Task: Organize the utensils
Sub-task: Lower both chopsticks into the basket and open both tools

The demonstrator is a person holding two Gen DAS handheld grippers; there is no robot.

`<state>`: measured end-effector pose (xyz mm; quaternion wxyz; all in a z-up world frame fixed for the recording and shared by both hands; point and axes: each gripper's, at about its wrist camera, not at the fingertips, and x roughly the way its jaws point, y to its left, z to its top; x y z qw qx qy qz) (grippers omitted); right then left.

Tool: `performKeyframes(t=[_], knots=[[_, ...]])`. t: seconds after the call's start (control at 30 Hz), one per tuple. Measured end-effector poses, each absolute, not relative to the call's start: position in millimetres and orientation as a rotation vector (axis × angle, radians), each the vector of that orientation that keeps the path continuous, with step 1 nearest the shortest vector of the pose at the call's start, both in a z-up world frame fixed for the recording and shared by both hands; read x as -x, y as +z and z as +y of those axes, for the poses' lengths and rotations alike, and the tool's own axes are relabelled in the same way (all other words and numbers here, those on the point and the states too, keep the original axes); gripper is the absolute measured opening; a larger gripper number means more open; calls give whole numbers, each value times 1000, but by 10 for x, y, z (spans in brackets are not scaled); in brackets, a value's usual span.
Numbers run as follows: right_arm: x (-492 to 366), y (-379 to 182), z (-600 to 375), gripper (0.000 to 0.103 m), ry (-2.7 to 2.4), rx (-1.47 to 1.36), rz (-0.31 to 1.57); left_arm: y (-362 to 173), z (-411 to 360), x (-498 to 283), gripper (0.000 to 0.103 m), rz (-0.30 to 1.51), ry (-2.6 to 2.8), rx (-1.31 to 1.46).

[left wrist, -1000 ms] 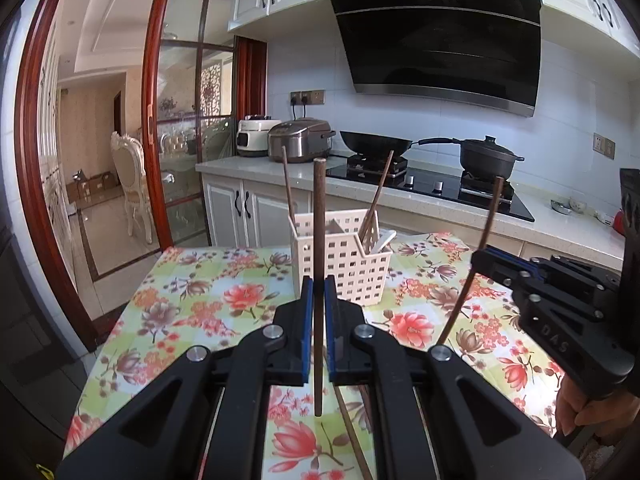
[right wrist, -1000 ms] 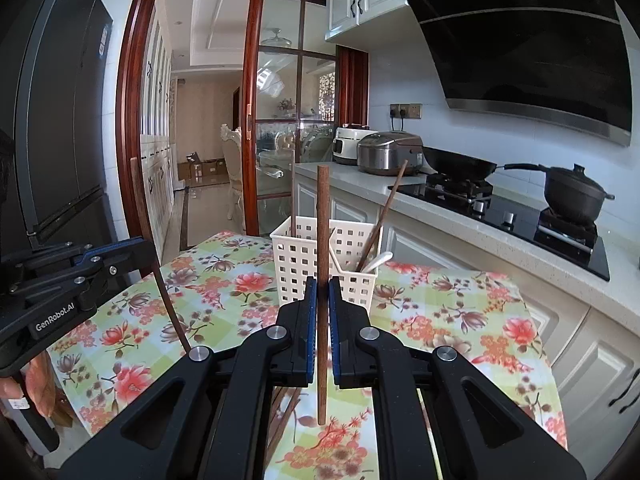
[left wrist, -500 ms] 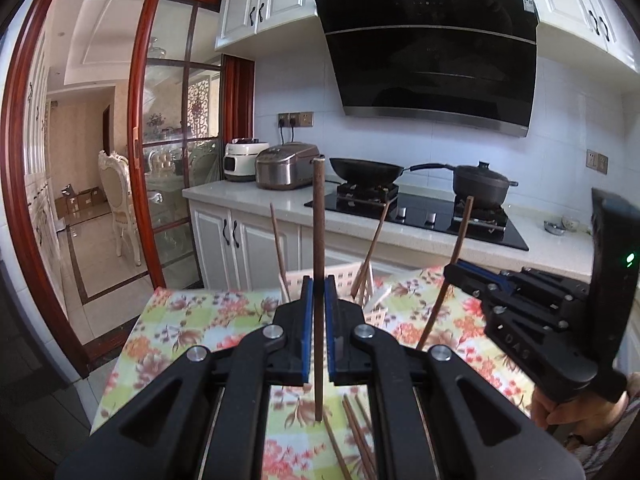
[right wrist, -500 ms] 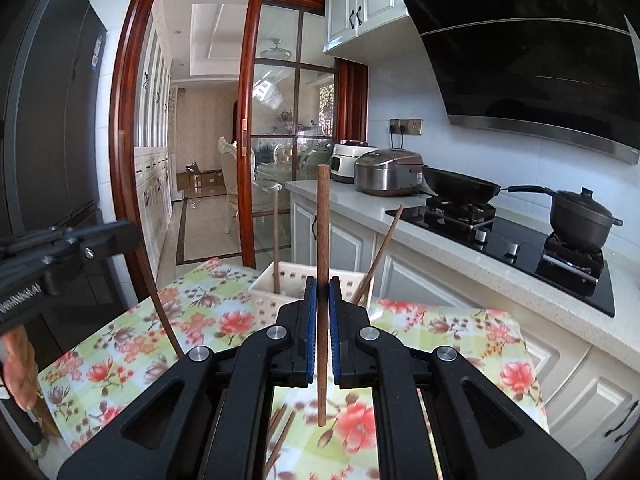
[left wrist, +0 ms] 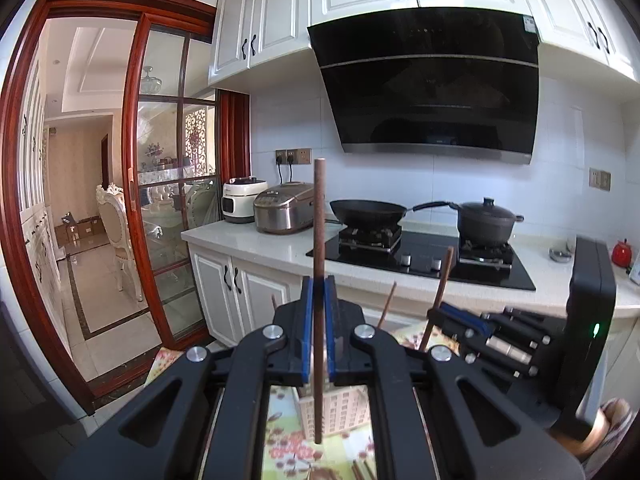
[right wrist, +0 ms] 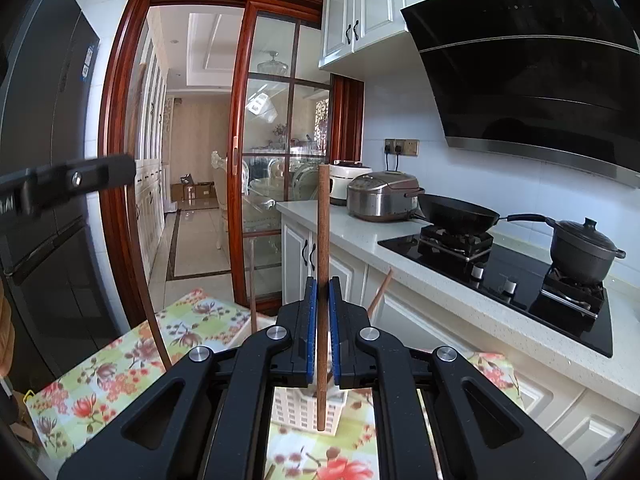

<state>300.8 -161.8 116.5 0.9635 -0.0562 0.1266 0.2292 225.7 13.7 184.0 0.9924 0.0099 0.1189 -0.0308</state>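
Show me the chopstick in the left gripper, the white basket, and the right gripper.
chopstick (left wrist: 319,240), left wrist view, upper shaft.
white basket (left wrist: 344,412), left wrist view, front wall.
right gripper (right wrist: 322,344), right wrist view, between its fingers.

The table (right wrist: 100,376), covered by a floral cloth, carries a white slotted basket (right wrist: 304,408) and loose chopsticks (left wrist: 360,470) near its front edge
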Motion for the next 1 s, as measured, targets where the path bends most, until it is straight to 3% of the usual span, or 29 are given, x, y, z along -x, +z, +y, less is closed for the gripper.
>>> performKeyframes(t=[0.23, 0.43, 0.7, 1.0], knots=[[-3255, 1306, -1542, 6, 462, 90, 246, 2007, 144, -2587, 6, 227, -62, 14], [-3509, 1318, -1458, 6, 461, 66, 257, 1852, 188, -2950, 6, 236, -28, 37], [-3878, 1026, -1371, 6, 450, 71, 336, 1403, 398, -3362, 6, 295, -15, 127], [-4202, 634, -1160, 6, 462, 117, 475, 747, 481, -3758, 6, 488, -23, 169]])
